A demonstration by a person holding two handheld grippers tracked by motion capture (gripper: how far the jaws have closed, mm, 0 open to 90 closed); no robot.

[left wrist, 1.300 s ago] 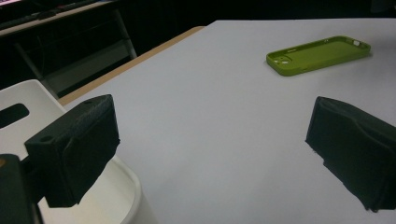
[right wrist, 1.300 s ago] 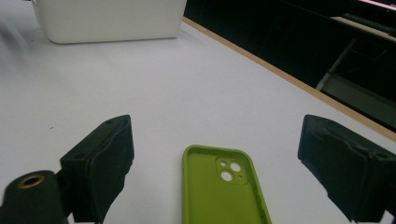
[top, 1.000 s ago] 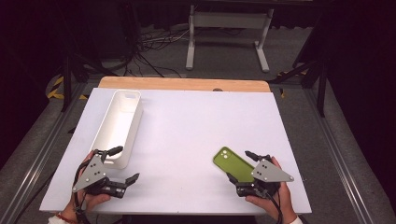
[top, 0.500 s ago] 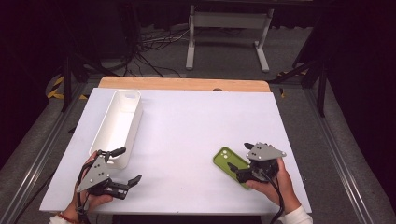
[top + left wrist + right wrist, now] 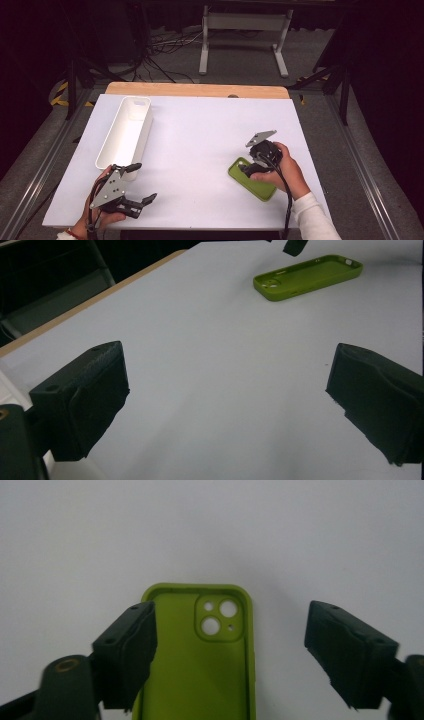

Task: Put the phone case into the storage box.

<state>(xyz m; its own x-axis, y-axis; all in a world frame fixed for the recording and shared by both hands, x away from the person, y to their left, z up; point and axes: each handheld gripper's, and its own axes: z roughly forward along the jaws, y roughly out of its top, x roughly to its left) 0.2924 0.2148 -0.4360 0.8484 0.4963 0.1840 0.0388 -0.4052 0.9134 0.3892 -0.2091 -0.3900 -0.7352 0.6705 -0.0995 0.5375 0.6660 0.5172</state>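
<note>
A lime-green phone case point(image 5: 252, 179) lies inside-up on the white table point(image 5: 210, 130), right of centre. My right gripper point(image 5: 250, 169) hovers over its far end and points down at it. In the right gripper view the case point(image 5: 200, 655) shows its camera cut-outs in the gap between the jaws of that gripper point(image 5: 235, 655). The jaws have just been closing, but they stand apart and neither pad presses on the case. My left gripper point(image 5: 143, 182) rests open and empty near the front left edge. From the left gripper point(image 5: 225, 405), the case point(image 5: 307, 276) lies far off.
A long white tray point(image 5: 125, 132) stands along the table's left side, just beyond the left gripper. A wooden strip point(image 5: 200, 90) borders the far edge. Dark floor, cables and a metal stand point(image 5: 240, 35) lie beyond the table.
The right gripper has swung from beside the case's right edge to above its far end, and its jaws have narrowed. The left gripper has barely moved.
</note>
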